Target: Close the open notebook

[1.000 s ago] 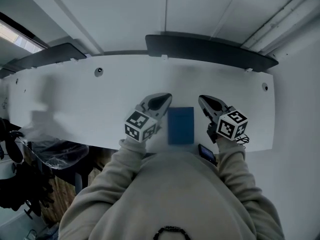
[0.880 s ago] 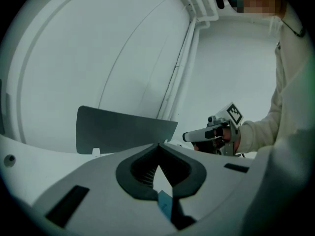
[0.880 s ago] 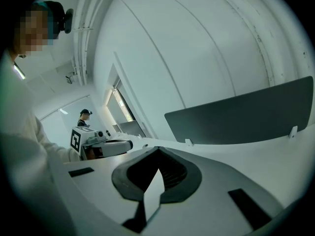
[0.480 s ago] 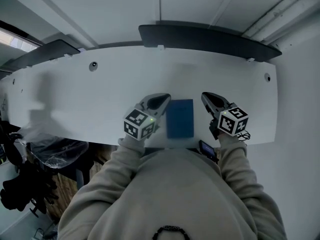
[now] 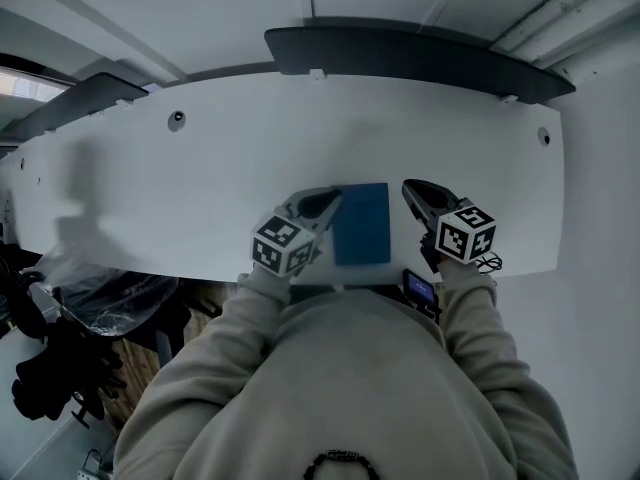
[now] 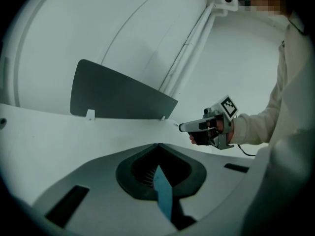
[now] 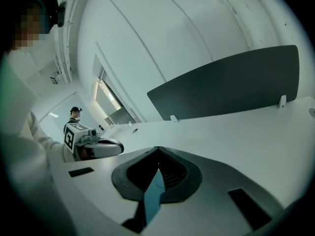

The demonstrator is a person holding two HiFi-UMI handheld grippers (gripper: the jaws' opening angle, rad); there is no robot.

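Observation:
A blue notebook [image 5: 362, 224] lies flat on the white table [image 5: 200, 178] near its front edge, and its cover looks closed. My left gripper [image 5: 330, 197] rests just left of it with its tips pointing at the upper left corner; the jaws meet at the tip, shut. My right gripper [image 5: 409, 186] stands a little to the notebook's right, also shut. In the left gripper view the closed jaws [image 6: 158, 144] point over bare table, with the right gripper [image 6: 183, 127] ahead. The right gripper view shows its own closed jaws [image 7: 158, 148] and the left gripper [image 7: 120, 148]. The notebook is hidden in both gripper views.
A dark partition [image 5: 420, 53] runs along the table's back edge. A small dark device [image 5: 420, 290] sits at the front edge by my right wrist, with a thin cable [image 5: 490, 262] beside it. Two round holes [image 5: 177, 118] [image 5: 544, 135] are set in the tabletop.
Both grippers have sunk toward the table while keeping their places either side of the notebook. The notebook has not moved on the table. The head view has shifted slightly.

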